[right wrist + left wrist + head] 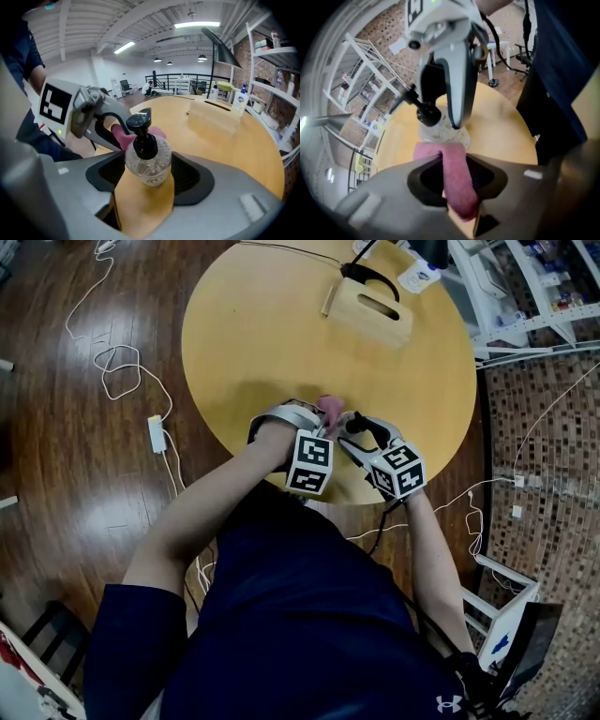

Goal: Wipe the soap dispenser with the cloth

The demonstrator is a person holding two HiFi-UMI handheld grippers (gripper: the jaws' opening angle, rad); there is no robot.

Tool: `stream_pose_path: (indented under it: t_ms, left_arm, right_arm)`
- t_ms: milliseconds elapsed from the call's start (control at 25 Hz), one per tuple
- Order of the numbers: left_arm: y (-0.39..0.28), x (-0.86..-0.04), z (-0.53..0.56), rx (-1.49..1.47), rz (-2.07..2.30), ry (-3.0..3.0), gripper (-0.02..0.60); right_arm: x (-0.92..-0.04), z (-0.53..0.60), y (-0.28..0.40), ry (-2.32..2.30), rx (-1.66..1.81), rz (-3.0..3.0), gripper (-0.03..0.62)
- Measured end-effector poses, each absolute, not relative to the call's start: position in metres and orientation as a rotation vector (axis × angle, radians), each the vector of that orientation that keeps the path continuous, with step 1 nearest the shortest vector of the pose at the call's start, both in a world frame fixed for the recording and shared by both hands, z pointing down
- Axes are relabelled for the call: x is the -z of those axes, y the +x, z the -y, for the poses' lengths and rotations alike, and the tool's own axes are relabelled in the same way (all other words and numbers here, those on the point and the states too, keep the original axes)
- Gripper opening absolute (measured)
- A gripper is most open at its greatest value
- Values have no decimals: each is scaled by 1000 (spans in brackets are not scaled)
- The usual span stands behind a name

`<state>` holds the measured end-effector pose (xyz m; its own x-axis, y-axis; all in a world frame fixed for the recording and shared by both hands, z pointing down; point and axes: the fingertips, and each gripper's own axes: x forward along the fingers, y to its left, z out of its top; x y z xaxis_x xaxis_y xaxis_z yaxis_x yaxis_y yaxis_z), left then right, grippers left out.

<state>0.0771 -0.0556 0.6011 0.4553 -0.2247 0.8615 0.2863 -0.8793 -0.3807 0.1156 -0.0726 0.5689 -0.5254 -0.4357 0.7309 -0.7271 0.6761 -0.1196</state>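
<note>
Left gripper (454, 177): jaws pinched on a folded pink cloth (456, 164). The cloth sticks out past the tips and lies against the left side of the soap dispenser (148, 161). In the left gripper view the cloth's lower end is cut off behind the jaw housing. Soap dispenser: clear round bottle with a black pump, roughly upright, over the near edge of the round yellow table (253, 334). Whether its base rests on the tabletop or hangs just above it cannot be told from any view, and the print on the bottle is too blurred to read. From the head view the dispenser is nearly all hidden. Only a dark bit of pump shows between the two grippers, and the marker cubes (309, 463) cover what lies below. Right gripper (149, 177), just right of the dispenser: jaws closed on the bottle's body, one pad on each side. Well beyond the dispenser, across the table, is a pale wooden block (373, 313) with a slot. The shelving (525, 296) past it is cut off by the frame edge.
</note>
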Motion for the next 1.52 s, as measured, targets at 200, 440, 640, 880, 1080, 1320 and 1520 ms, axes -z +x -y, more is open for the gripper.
stream_pose_path:
  t_ms: [200,440,640,880,1080,1320,1520]
  left_arm:
    - [68,-569,40,1300,27,-2296,109]
    - [53,-640,49,1585,74,-2233,108]
    - [71,-640,39,1526,109,-2263,108]
    - [71,-579,26,1312,178,-2212,107]
    - [70,-586,31,1335,176,-2214,107]
    - [72,-654,43,1536,170,-2121,107]
    - [72,-634,28,1459,214,-2143,107]
  right_arm:
    - [-570,61,111,727,-470,2237,313]
    - [-570,66,117,1075,-848,2093,394]
    - [-577,64,110,1162,-772,2026,344]
    - [-581,54,109,799,-588,2215,342]
    - [-578,54,116,731,-488,2184,383]
    - [-569,52,124,1210,-983,1981,348]
    - [-569,59,113,1046,-722,2067,318]
